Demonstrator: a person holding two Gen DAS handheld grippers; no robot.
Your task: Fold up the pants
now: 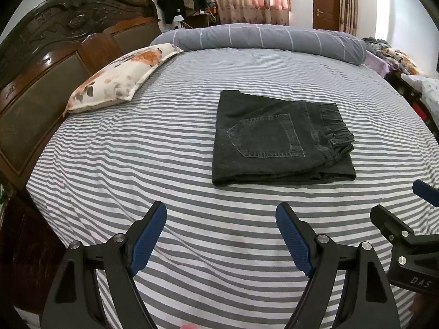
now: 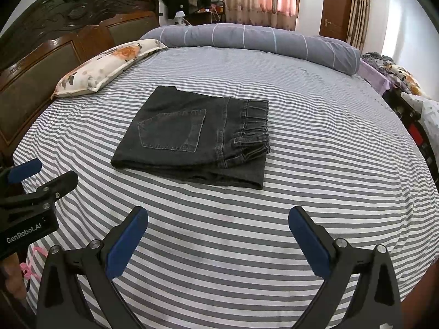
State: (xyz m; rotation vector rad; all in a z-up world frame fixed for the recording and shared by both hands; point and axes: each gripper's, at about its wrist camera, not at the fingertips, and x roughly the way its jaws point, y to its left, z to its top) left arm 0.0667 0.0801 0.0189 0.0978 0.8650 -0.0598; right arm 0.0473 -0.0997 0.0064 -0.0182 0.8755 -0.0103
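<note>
The black jeans [image 1: 279, 139] lie folded into a neat rectangle, back pocket up, mid-bed on the striped sheet [image 1: 192, 246]. Left gripper [image 1: 221, 238] and right gripper [image 2: 218, 242] hover near them, jaws wide, gripping nothing. A floral pillow [image 1: 120, 79] sits by the carved headboard [image 1: 55, 41].

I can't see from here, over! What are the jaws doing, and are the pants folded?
Left gripper and right gripper open, empty. Pants folded on bed. Nothing in the way.
</note>
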